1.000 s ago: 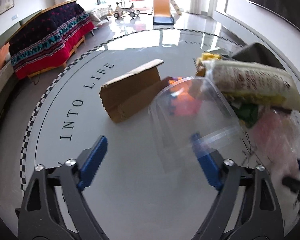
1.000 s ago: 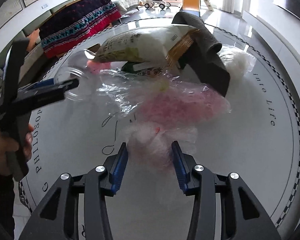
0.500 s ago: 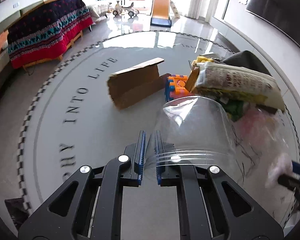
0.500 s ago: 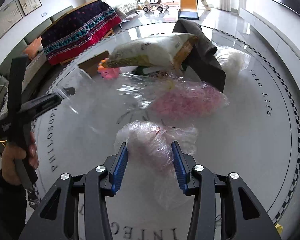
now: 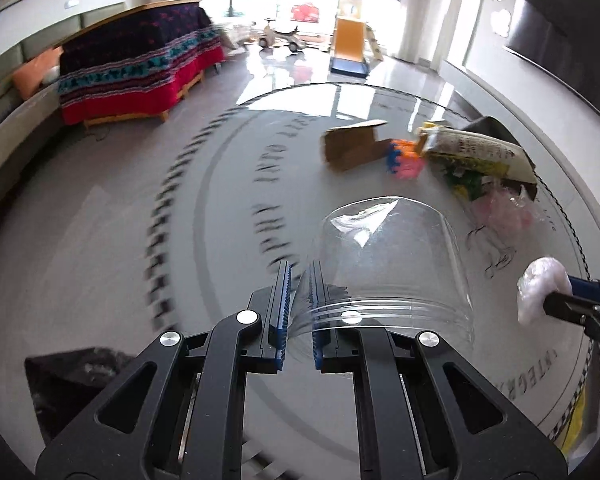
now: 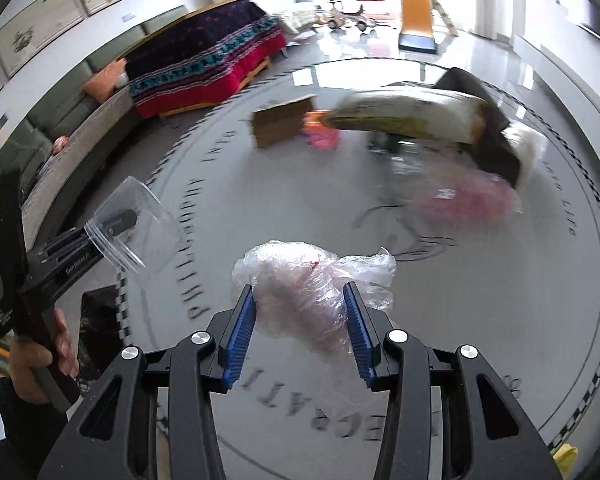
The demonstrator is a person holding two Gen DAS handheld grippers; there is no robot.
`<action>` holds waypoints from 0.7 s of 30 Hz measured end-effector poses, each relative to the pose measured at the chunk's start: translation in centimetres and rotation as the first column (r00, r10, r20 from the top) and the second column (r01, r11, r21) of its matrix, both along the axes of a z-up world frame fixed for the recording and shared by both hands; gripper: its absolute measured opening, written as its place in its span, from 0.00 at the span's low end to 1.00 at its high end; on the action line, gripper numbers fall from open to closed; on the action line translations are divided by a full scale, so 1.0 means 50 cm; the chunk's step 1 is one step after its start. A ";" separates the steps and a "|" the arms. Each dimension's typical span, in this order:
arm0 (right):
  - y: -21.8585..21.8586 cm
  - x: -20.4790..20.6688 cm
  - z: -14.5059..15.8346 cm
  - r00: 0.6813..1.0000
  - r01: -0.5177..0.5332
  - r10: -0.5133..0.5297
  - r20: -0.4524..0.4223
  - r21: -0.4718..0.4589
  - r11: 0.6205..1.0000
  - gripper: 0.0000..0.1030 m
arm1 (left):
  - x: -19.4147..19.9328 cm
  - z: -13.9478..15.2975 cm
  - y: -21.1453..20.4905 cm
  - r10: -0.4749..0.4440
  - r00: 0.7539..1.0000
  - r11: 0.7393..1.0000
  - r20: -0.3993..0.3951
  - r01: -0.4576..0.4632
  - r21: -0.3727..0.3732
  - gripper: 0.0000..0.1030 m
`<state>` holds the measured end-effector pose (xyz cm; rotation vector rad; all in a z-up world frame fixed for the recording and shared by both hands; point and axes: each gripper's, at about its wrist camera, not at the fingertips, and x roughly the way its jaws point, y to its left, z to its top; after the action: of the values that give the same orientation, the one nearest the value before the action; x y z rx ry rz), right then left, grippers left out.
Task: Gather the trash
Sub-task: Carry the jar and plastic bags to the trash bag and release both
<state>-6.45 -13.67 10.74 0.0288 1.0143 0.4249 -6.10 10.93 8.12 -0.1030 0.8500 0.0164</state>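
Trash: clear cup (image 5: 391, 272) empty, pinched.

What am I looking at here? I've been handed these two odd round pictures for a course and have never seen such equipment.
No robot: a person holds a hand-held gripper in each hand, each with a wide-angle camera looking along its two black, blue-padded fingers.

The left camera's picture shows the left gripper pinching the rim of a clear plastic cup. The right camera's picture shows the right gripper squeezing a crumpled clear plastic bag; the person's left hand appears at its left edge.

Below is a round grey lettered table. Left on it: a brown cardboard piece, an orange and pink toy block, a white and yellow printed packet and a pink plastic bag.
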 end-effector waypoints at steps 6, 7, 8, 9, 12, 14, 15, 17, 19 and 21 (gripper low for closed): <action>0.110 -0.042 0.016 0.995 -0.101 0.101 0.014 0.009 0.995 0.45 | -0.108 0.001 0.103 0.104 0.995 0.994 0.007 -0.104 0.019 0.09; 0.129 -0.049 0.018 0.993 -0.119 0.119 0.014 0.011 0.993 0.45 | -0.127 -0.001 0.117 0.122 0.992 0.992 0.009 -0.123 0.021 0.09; 0.149 -0.056 0.019 0.991 -0.136 0.136 0.014 0.013 0.991 0.45 | -0.154 -0.003 0.138 0.148 0.989 0.989 0.012 -0.148 0.026 0.09; 0.174 -0.066 0.019 0.987 -0.159 0.159 0.013 0.017 0.987 0.45 | -0.176 -0.006 0.155 0.168 0.986 0.985 0.010 -0.168 0.030 0.09; 0.247 -0.095 0.016 0.974 -0.227 0.227 0.011 0.031 0.973 0.45 | -0.244 -0.022 0.205 0.227 0.974 0.973 0.000 -0.227 0.032 0.09; 0.293 -0.119 0.012 0.962 -0.272 0.272 0.014 0.043 0.961 0.45 | -0.287 -0.037 0.237 0.270 0.963 0.962 -0.013 -0.269 0.039 0.09; 0.323 -0.133 0.009 0.954 -0.301 0.300 0.013 0.049 0.952 0.45 | -0.308 -0.047 0.253 0.291 0.957 0.956 -0.020 -0.290 0.044 0.09; 0.373 -0.156 0.004 0.937 -0.349 0.349 0.006 0.057 0.936 0.45 | -0.357 -0.072 0.286 0.338 0.940 0.940 -0.040 -0.336 0.051 0.09; 0.427 -0.180 -0.002 0.917 -0.399 0.399 0.000 0.059 0.915 0.45 | -0.398 -0.096 0.313 0.377 0.925 0.926 -0.057 -0.374 0.055 0.09; 0.482 -0.207 -0.010 0.893 -0.448 0.449 -0.008 0.055 0.892 0.45 | -0.442 -0.127 0.345 0.424 0.901 0.906 -0.087 -0.421 0.050 0.09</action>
<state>-16.79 10.43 10.23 -0.1592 1.0286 0.8768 -28.19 28.16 1.76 -0.2600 0.9099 0.4471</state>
